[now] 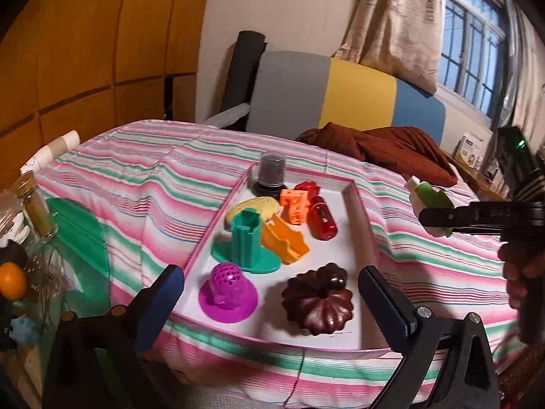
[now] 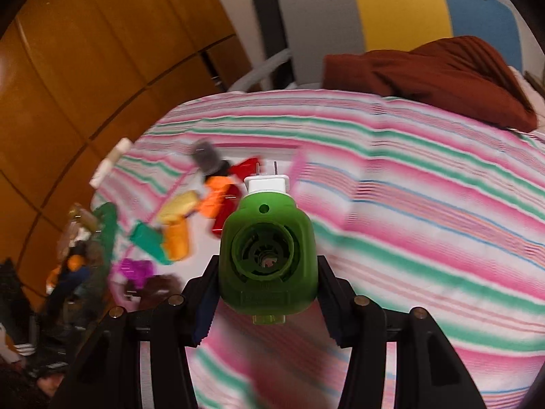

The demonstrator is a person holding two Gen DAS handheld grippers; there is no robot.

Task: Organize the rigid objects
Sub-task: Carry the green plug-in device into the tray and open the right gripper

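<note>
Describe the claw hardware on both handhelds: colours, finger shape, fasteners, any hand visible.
Left claw: matte black plastic frame, two flat tapering fingers faced with dark navy ribbed pads, silver round screws on the arms. Right claw: same black frame, brass-toned screws, serrated navy pads. A bare hand grips its black handle; no sleeve discernible.

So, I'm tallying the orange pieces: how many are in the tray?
2. A holed orange cheese block sits mid-tray beside the red capsule; an orange ramp-shaped piece leans by the teal stand. Others may be hidden.

green plug-in device [image 2: 267, 255], toys in tray [image 1: 354, 187]
</note>
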